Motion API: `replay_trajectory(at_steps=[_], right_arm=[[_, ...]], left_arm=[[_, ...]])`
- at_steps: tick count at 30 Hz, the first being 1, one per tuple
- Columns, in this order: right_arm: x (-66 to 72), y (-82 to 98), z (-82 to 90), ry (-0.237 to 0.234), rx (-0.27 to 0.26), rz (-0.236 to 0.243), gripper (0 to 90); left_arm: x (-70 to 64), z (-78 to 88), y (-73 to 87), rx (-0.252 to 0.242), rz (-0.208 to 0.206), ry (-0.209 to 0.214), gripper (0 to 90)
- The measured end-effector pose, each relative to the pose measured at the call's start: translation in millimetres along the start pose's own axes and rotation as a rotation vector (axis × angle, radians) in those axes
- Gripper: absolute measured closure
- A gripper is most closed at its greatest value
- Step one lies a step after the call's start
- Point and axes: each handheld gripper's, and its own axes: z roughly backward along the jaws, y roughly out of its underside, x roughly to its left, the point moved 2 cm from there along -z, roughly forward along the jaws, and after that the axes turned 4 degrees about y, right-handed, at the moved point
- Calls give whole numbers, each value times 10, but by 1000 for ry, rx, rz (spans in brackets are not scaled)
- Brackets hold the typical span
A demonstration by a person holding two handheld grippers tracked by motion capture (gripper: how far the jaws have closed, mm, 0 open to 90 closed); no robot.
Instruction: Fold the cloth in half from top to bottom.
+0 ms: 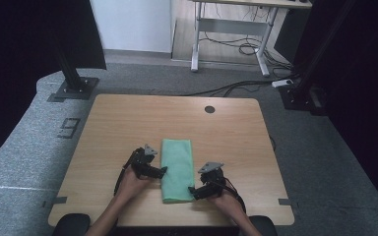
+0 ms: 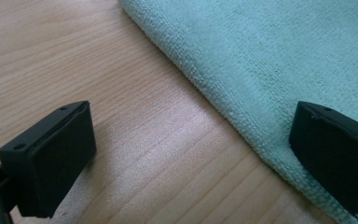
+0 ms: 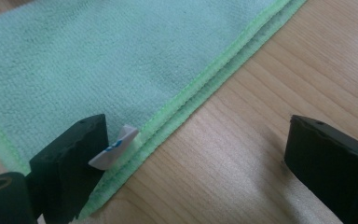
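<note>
At the near edge of the table [image 1: 128, 118], the person's two hands hold the grippers on either side of a folded green towel [image 1: 177, 169]. The right gripper [image 1: 195, 191] sits by the towel's near right corner, jaws spread wide with nothing clamped. In the right gripper view one jaw hangs over the cloth, beside a small white tag [image 3: 114, 147] at the stitched hem, and the other over bare wood. The left gripper [image 1: 163, 171] lies against the towel's left edge, about halfway along. Its jaws are also apart and empty: in the left gripper view one stands over the wood, the other over the towel's rounded fold.

The towel lies flat as a narrow strip, running away from the person at mid-table. It looks like soft, light microfibre: limp, not slippery, nothing to break, but it will sag and unfold if lifted by one layer. The hemmed side shows two stacked edges, so a pinch there should probably catch both layers. The near corners seem the best hold, one per gripper, with a jaw slid under the cloth.

Farther off, a round hole [image 1: 209, 109] marks the table's far side, and a desk frame [image 1: 197, 39] stands beyond with cables [image 1: 246, 49] on the floor.
</note>
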Motion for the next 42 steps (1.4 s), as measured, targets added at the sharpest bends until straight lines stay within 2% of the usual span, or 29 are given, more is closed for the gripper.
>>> replay_trajectory(at_steps=[6,15,20,29,35,38,42], right_arm=[[-118,-89,26,3,-26,-30,69],[-287,-358,-42,-12,-38,-43,96],[-392,-517,-86,2,-48,-51,154],[-556,-745,-231,17,-44,-40,349],[-689,-874,-391,-1,-53,-87,470],[-723,-946,-465,5,-44,-85,524],[-777,-1023,-526,27,-37,-82,552]], left_arm=[[-1,0,0,0,1,-1,6],[0,0,0,0,0,-1,6],[0,1,1,1,0,-1,6],[0,1,0,0,0,-1,6],[-1,0,0,-2,3,0,6],[0,2,1,1,0,-1,6],[0,1,1,0,1,-1,6]])
